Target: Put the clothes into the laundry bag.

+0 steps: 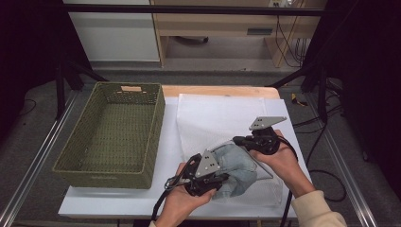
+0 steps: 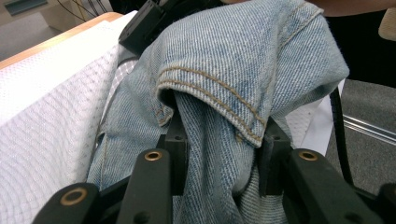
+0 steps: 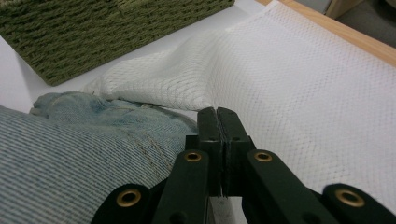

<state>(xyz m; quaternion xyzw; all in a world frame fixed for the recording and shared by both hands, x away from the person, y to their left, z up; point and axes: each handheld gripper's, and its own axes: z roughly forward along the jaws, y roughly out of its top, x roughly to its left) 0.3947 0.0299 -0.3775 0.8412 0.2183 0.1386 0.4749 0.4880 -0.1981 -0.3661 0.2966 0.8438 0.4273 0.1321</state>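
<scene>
A pair of blue jeans [image 1: 236, 170] sits bunched up at about 5 o'clock on the white surface [image 1: 118, 201], half inside a white mesh bag [image 1: 217, 118]. The left tongs [image 1: 208, 182] pinch a thick fold of the jeans. The right tongs [image 1: 246, 140] are pressed tight together at the edge of the mesh bag; they seem to hold its thin edge, maybe to keep the mouth open, but that is hard to tell. The jeans look partly in the bag, with much of the denim hanging out. They have yet to be pushed all the way in. The green woven basket [image 1: 111, 177] at 9 o'clock has nothing in it.
</scene>
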